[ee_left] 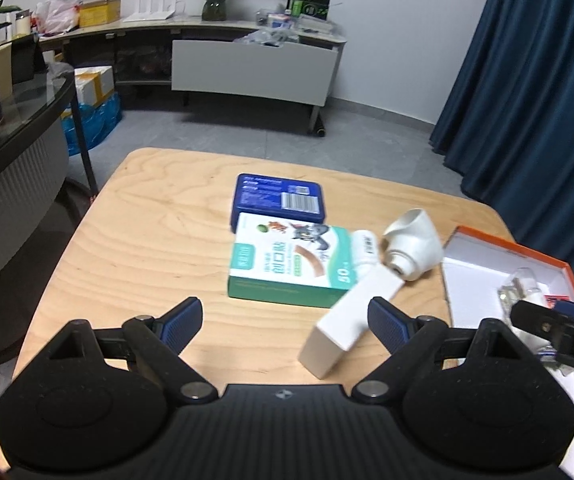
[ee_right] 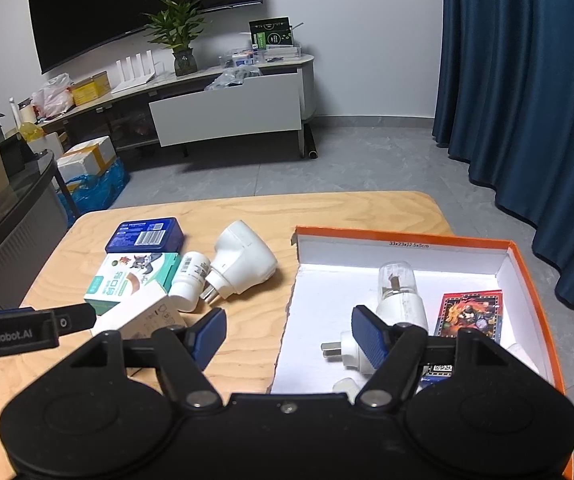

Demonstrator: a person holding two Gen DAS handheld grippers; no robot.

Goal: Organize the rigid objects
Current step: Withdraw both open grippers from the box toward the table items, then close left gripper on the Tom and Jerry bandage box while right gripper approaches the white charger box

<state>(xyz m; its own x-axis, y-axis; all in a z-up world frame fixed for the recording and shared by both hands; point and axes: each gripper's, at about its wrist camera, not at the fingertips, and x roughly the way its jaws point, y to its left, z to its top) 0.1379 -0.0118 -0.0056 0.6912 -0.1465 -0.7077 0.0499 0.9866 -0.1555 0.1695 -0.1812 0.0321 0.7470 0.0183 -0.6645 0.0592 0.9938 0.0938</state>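
Note:
On the wooden table [ee_left: 135, 240] lie a blue tin [ee_left: 277, 200], a green-and-white plaster box [ee_left: 287, 264], a small white bottle [ee_left: 365, 250], a white plug adapter [ee_left: 413, 246] and a plain white box [ee_left: 351, 328]. My left gripper [ee_left: 285, 320] is open and empty, just short of the white box. My right gripper [ee_right: 287, 332] is open and empty above the left edge of an orange-rimmed white box [ee_right: 407, 240]. That box holds a plug-in night light [ee_right: 397, 300] and a red card pack [ee_right: 473, 312].
A TV cabinet [ee_right: 227, 112] with plants and clutter stands against the far wall. A dark glass side table [ee_left: 19, 120] is at the left. Blue curtains [ee_right: 527, 100] hang at the right. Grey floor lies beyond the table.

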